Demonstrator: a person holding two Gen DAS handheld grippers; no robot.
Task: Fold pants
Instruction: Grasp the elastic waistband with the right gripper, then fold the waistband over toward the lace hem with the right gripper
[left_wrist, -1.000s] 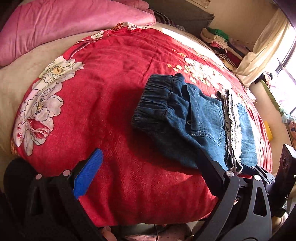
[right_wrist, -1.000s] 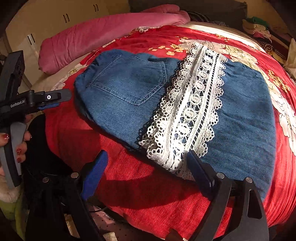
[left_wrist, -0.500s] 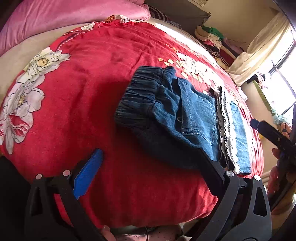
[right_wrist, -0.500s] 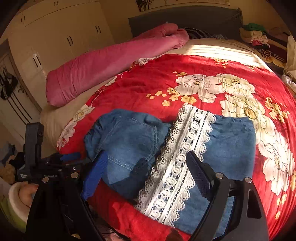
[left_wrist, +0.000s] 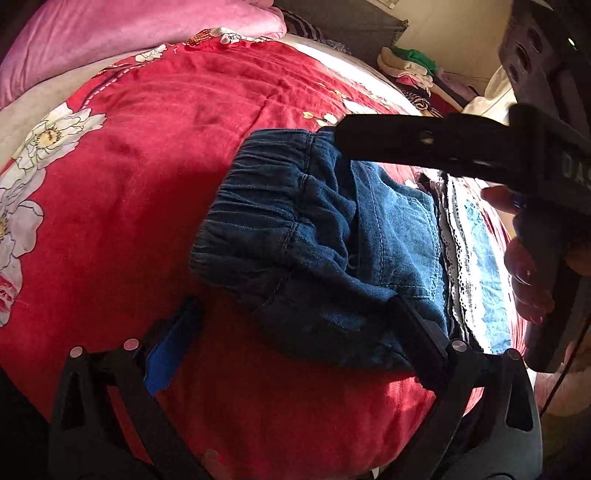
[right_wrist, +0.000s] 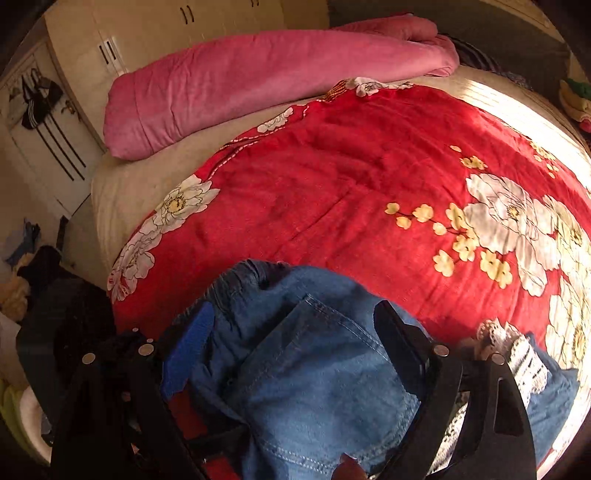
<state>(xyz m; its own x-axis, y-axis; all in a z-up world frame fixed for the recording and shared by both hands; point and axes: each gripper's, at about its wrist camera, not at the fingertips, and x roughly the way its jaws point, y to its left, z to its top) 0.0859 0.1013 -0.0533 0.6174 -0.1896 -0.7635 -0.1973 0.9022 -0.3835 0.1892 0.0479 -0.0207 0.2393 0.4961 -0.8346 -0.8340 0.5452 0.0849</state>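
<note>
Plainly, the soft, floppy pants (left_wrist: 332, 240) near the bed's (left_wrist: 147, 166) front edge are best gripped at the waistband; both claws, left (left_wrist: 291, 325) and right (right_wrist: 295, 332), are held released.

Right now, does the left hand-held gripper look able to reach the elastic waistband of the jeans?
Probably yes. The left hand-held gripper is open and the waistband lies just ahead on the red bedspread, uncovered. The right hand-held gripper hangs over the far side, not between them.
</note>
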